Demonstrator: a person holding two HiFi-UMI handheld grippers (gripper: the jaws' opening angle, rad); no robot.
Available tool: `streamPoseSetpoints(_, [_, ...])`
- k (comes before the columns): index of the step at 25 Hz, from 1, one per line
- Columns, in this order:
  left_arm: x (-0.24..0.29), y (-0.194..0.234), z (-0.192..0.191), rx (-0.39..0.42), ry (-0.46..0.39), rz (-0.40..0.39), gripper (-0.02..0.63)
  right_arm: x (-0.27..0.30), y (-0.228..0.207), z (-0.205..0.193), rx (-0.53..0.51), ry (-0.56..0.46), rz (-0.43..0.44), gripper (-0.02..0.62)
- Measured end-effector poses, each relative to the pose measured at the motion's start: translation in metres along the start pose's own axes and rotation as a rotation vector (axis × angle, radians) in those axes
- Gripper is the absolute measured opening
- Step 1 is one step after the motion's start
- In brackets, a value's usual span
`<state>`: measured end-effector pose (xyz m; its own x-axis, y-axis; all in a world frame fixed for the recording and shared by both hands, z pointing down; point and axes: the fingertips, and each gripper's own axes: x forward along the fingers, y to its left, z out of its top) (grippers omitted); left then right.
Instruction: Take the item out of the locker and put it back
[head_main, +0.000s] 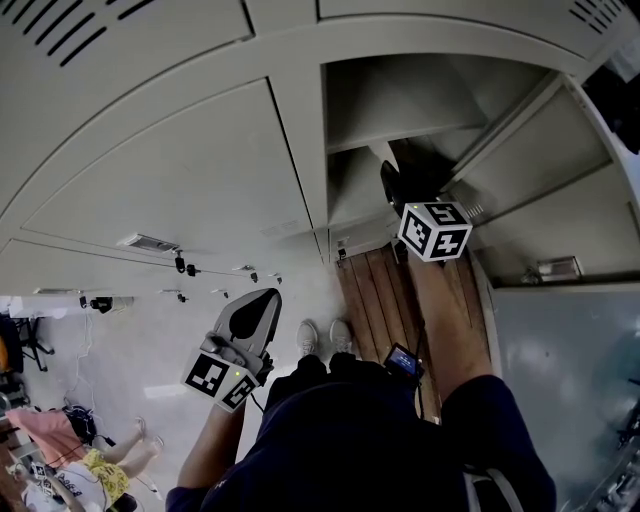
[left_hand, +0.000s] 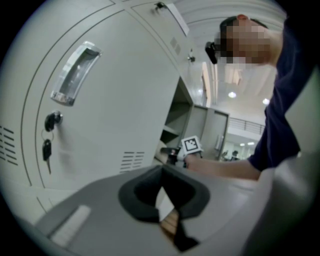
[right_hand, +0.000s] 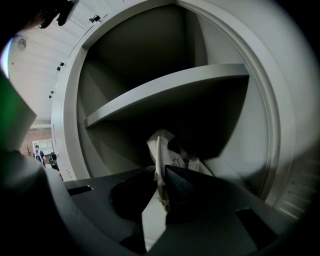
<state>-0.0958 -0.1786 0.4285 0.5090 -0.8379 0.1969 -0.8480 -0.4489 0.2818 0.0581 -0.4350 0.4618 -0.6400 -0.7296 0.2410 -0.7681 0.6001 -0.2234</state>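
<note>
**Pale item pinched inside the open locker**

The right gripper (right_hand: 161, 172) has its jaws nearly together, clamped on a thin edge of the crumpled item (right_hand: 159, 146). The item lies just ahead of it, under the shelf (right_hand: 165, 90) above. This looks like the take-out step, and the next move calls for a straight pull back, clear of the shelf. The left gripper (left_hand: 162, 187) hangs closed and empty beside a shut door (left_hand: 110, 100). Wooden boards (head_main: 375, 290) and pale floor (head_main: 150, 340) lie below.

Open locker (head_main: 520, 165): 1 right gripper (head_main: 391, 182) reaching in below the shelf (head_main: 400, 105). 1 left gripper (head_main: 260, 303) low, outside, before closed doors (head_main: 180, 170). 2 white shoes (head_main: 322, 337).
</note>
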Motion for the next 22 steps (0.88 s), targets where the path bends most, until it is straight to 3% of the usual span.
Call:
streamPoseSetpoints(6, [-0.004, -0.004, -0.002, -0.003, 0.0, -0.001, 0.003, -0.002, 0.002, -0.006, 0.013, 0.017, 0.012, 0.022])
streamPoseSetpoints(17, [-0.018, -0.002, -0.006, -0.011, -0.003, 0.002, 0.003, -0.007, 0.015, -0.011, 0.041, 0.028, 0.039, 0.106])
streamPoseSetpoints(22, [-0.023, -0.003, -0.006, -0.009, -0.005, -0.012, 0.003, -0.013, 0.02, -0.009, 0.04, 0.015, 0.033, 0.115])
